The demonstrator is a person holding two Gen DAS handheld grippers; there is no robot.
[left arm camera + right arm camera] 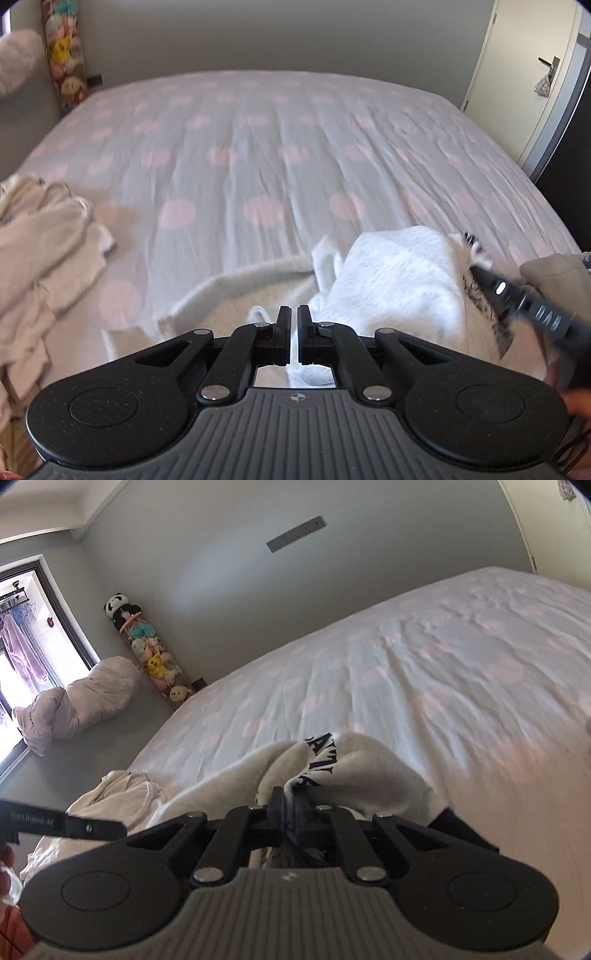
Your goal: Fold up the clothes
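A white sweatshirt (399,280) with black lettering lies bunched at the near edge of the bed; it also shows in the right wrist view (354,768). My left gripper (294,314) is shut on a fold of its white fabric. My right gripper (290,794) is shut on another part of it, near the lettering. The right gripper also shows in the left wrist view (476,258), at the garment's right side. The left gripper's body shows at the left edge of the right wrist view (62,823).
The bed (295,147) has a pale sheet with pink dots. A heap of cream clothes (40,258) lies at its near left. A tube of plush toys (151,650) and a quilt bundle (81,701) stand by the wall. A door (524,74) is at right.
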